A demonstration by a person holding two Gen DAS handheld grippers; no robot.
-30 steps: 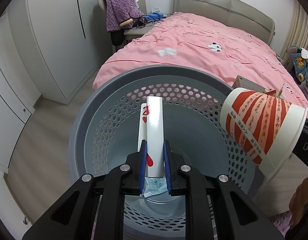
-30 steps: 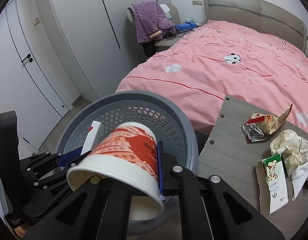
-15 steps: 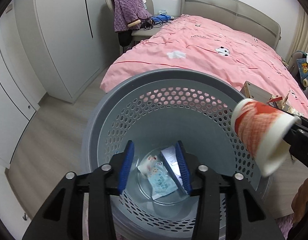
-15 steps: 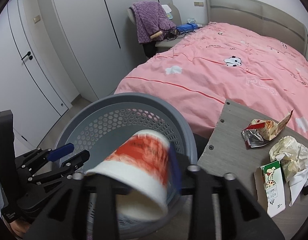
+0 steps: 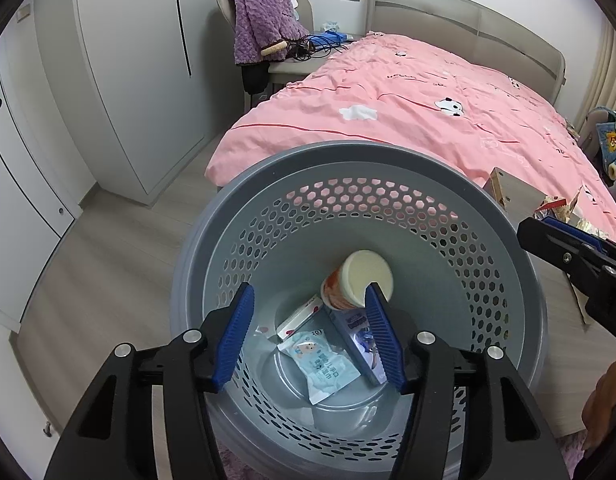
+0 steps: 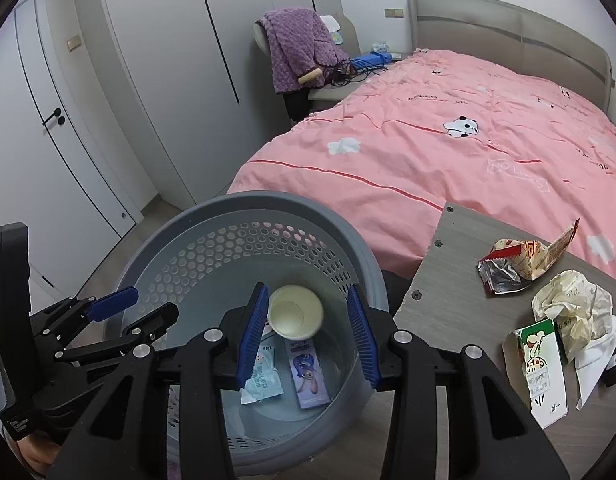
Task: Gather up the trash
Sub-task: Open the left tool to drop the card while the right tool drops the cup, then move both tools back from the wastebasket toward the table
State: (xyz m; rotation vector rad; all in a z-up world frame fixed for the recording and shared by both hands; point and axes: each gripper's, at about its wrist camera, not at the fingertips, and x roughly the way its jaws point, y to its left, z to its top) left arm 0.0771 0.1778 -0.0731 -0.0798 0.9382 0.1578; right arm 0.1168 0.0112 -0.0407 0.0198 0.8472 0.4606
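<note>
Both my grippers hang over the grey basket (image 5: 519,280): my left gripper (image 5: 313,336) is spreading its jaws with nothing between them, my right gripper (image 6: 308,334) stands parted and empty. I see the paper cup (image 6: 295,312) inside the basket among wrappers.

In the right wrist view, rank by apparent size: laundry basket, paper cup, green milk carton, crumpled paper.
1. laundry basket
2. green milk carton and crumpled paper: alike, not ranked
3. paper cup, though it lies deeper in the basket, so it may only look smaller.

Pink bed (image 6: 447,152), purple blanket (image 6: 296,52) on chair, white wardrobe (image 5: 120,80)
</note>
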